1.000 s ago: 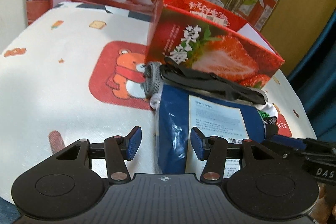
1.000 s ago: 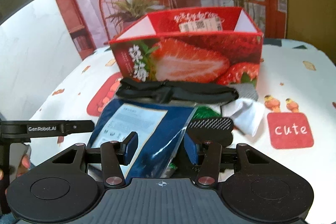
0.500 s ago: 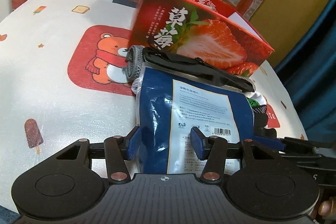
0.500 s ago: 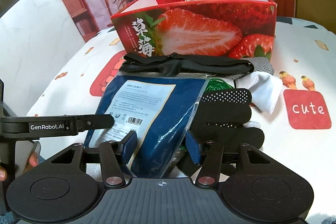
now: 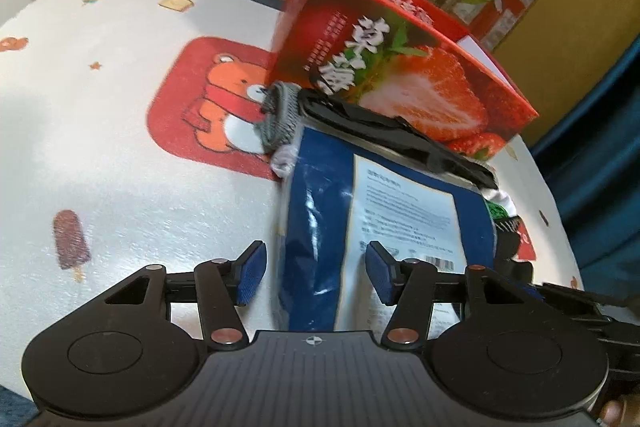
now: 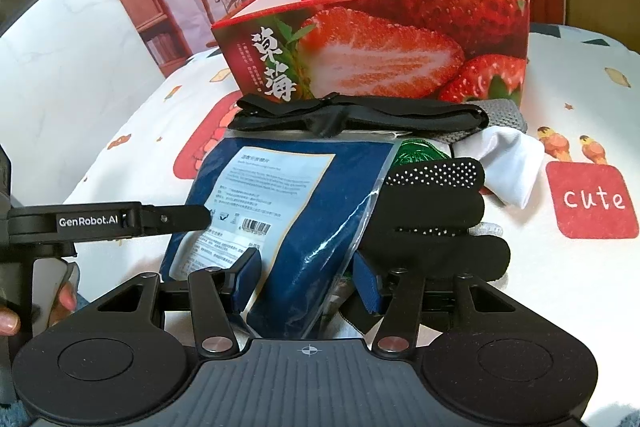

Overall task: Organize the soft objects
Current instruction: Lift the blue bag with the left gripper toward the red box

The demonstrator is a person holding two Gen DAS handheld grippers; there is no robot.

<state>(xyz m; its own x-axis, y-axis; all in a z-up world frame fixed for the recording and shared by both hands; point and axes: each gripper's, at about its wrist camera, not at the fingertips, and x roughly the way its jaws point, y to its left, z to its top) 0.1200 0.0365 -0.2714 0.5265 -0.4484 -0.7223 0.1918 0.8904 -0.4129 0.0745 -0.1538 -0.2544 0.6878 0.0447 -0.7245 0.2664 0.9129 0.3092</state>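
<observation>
The worktop (image 6: 580, 107), under a white cloth printed with cartoon patches, fills both views. On it, in the upper centre of the right wrist view, stands the open red strawberry box (image 6: 380, 59); the little of its inside that shows holds none of the soft things, though most of it is hidden.

In front of the box lies the pile still to be sorted. Largest is the blue plastic packet (image 6: 296, 211) with a white label, lying flat in the middle of the frame. A black strap (image 6: 360, 113) stretches across its far edge, touching the foot of the box. A black dotted glove (image 6: 436, 207) rests right of the packet, with a white cloth (image 6: 512, 163), a grey knitted piece (image 6: 500, 113) and a scrap of something green (image 6: 416, 153) beyond it.

The left gripper (image 5: 314, 271) has its jaws wide, straddling the packet's near left edge without pinching it. The right gripper (image 6: 306, 279) is likewise spread, its jaws either side of the packet's near right corner.

By my reading nothing is sorted yet: the first grasp, on the packet, is only being lined up.
</observation>
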